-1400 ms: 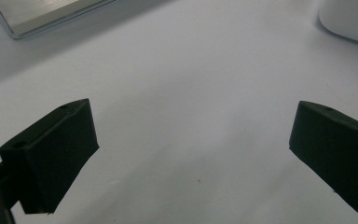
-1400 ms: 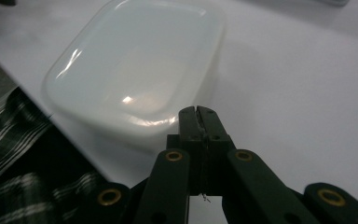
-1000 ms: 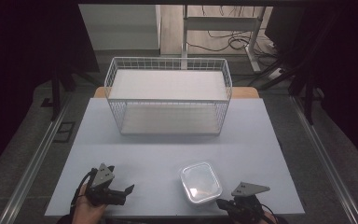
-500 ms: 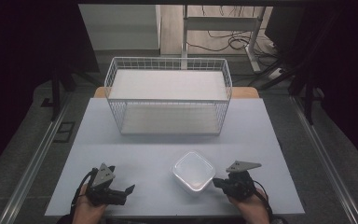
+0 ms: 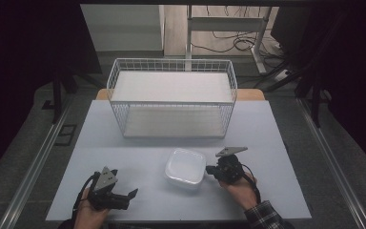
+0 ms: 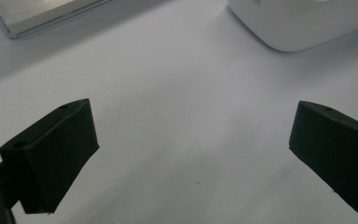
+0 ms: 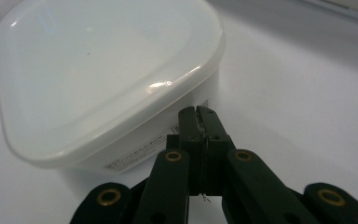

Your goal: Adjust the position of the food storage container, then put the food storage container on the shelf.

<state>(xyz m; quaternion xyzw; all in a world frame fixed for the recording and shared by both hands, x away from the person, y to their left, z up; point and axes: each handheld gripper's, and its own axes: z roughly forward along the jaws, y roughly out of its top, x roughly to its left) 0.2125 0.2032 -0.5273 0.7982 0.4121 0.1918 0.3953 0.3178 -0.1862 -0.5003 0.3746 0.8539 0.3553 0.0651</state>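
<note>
The white lidded container (image 5: 185, 167) sits in the high view on the pale table (image 5: 138, 138), near its front edge and well short of the wire basket (image 5: 171, 102) that stands farther back; the right gripper (image 5: 213, 169) lies just beside the container's right wall, and the left gripper (image 5: 124, 196) rests near the front left corner, well apart from it. In the left gripper view, the two black jaws stand wide apart over bare table with nothing between them, while a rounded corner of the container (image 6: 303, 23) shows at the upper right and a strip of metal edging (image 6: 37, 14) at the upper left. In the right gripper view, the jaws are pressed together with no gap and hold nothing, their tip touching or almost touching the container (image 7: 102, 79) low on its side wall, below the overhanging lid; I cannot tell which. The container looks like thin, stiff, translucent plastic, probably empty and so light, with smooth, slippery walls that would slide under a push rather than tip. A sound hold would likely be across the lid's protruding rim or over two opposite walls, with gentle pressure so the walls do not buckle.
</note>
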